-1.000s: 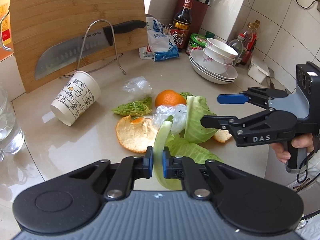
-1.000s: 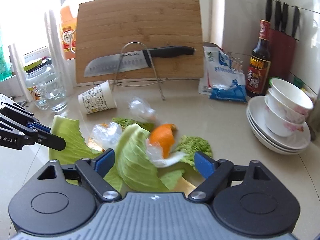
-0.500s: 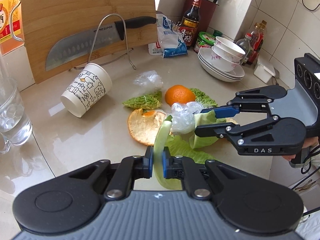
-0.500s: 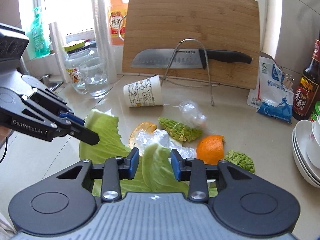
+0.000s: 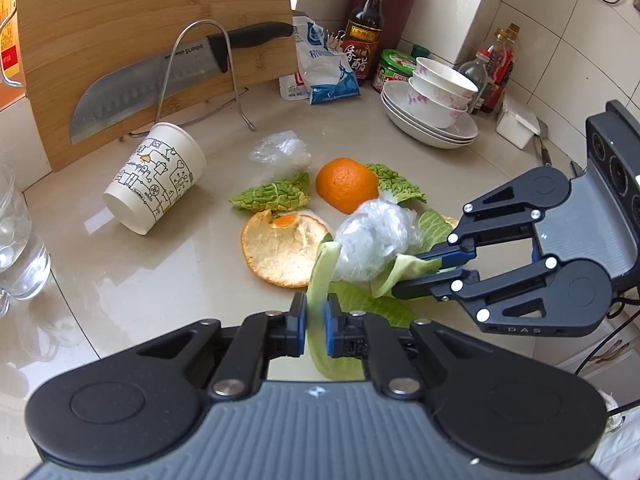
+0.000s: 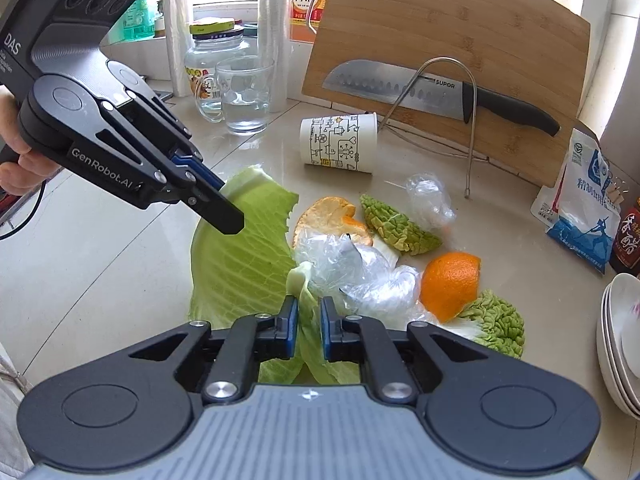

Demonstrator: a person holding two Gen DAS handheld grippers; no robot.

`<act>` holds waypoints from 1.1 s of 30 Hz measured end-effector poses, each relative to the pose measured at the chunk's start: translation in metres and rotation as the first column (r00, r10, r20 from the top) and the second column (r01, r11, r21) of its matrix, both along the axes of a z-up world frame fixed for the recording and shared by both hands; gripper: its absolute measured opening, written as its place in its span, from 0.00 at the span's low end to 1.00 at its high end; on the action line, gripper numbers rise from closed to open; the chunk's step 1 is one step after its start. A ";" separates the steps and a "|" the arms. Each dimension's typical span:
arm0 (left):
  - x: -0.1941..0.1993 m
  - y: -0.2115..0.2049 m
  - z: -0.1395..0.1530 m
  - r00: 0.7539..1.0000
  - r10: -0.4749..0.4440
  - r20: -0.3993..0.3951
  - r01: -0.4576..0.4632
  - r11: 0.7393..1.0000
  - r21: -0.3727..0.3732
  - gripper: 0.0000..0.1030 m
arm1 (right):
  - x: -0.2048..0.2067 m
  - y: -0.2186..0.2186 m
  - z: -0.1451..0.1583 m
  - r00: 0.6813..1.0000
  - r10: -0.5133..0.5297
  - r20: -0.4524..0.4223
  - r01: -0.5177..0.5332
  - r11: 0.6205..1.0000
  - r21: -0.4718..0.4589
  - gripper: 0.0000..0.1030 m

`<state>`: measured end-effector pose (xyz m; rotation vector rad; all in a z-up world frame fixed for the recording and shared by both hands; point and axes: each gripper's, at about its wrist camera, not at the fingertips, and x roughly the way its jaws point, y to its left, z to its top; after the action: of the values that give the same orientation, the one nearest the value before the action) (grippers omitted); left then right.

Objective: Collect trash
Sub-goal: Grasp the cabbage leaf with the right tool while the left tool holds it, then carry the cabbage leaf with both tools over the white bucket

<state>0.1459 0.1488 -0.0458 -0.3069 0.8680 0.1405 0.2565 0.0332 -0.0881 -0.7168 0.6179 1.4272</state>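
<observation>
Countertop [image 5: 120,280] cluttered. My left gripper [image 5: 316,330] and right gripper [image 6: 309,330], jaws just closed, each pinch the cabbage leaf [image 6: 244,256] (lower centre). Crumpled plastic [image 6: 356,268] rests on it; uneven lifting could tear the leaf, spilling it.

pale green ribbed cabbage leaf [image 6: 244,256]; darker green, crinkled leaf scraps [image 5: 274,197]. round orange peel half [image 5: 346,190], bright orange outside; the flat peel piece [image 5: 280,250] is cream-yellow on its pith. clear, whitish crumpled plastic wrap [image 5: 376,246]. white paper cup [image 5: 158,178] printed with black line doodles and small yellow accents. black grippers with blue pads [image 5: 332,330]. beige glossy countertop [image 5: 120,280].
</observation>
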 end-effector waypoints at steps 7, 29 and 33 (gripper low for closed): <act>0.000 -0.007 0.010 0.999 -0.040 0.014 0.039 0.999 0.023 0.06 | -0.003 -0.012 0.012 0.996 -0.089 0.004 0.089 0.995 0.038 0.09; -0.020 -0.070 0.075 0.960 -0.280 0.017 0.275 0.951 0.139 0.06 | -0.040 -0.102 0.066 0.954 -0.299 -0.030 0.300 0.942 0.150 0.09; -0.022 -0.082 0.076 0.945 -0.328 0.009 0.324 0.937 0.132 0.06 | -0.043 -0.116 0.063 0.940 -0.341 -0.031 0.342 0.929 0.141 0.09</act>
<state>0.1239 0.0664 0.0300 -0.0410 0.8633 -0.1170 0.2132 -0.0832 -0.0253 -0.4633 0.6043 1.1367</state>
